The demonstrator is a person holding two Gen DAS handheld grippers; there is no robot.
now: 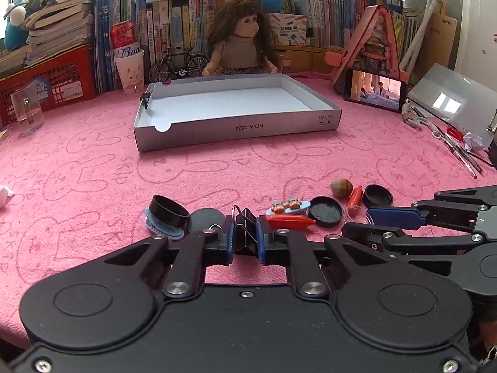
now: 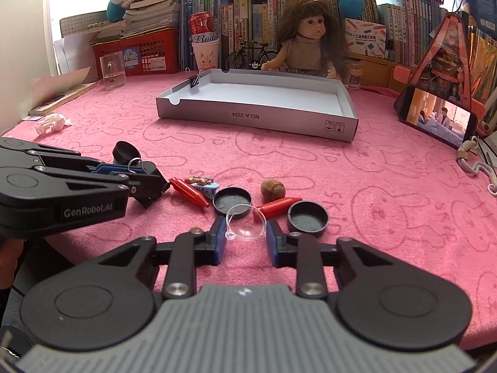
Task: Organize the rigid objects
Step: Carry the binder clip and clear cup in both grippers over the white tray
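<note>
My left gripper (image 1: 245, 237) is shut on a black binder clip (image 1: 245, 223) low over the pink cloth; it also shows in the right wrist view (image 2: 146, 180). My right gripper (image 2: 245, 236) is open around a clear plastic dome (image 2: 245, 222), its pads beside the dome's edges. Near them lie black caps (image 2: 232, 205) (image 2: 307, 217), red cone pieces (image 2: 188, 192) (image 2: 278, 206), a walnut (image 2: 272, 189), a small blue toy (image 2: 203, 185) and a black ring (image 1: 169, 211). The grey cardboard tray (image 1: 236, 130) stands farther back with another binder clip (image 1: 146, 98) on its left wall.
A doll (image 1: 242, 40), a toy bicycle (image 1: 178, 63), a paper cup (image 1: 130, 71), books and a red crate (image 1: 49, 80) line the back. A glass (image 1: 28, 112) stands left, a phone (image 1: 374, 90) and pens (image 1: 459, 152) right. Crumpled paper (image 2: 51, 122) lies far left.
</note>
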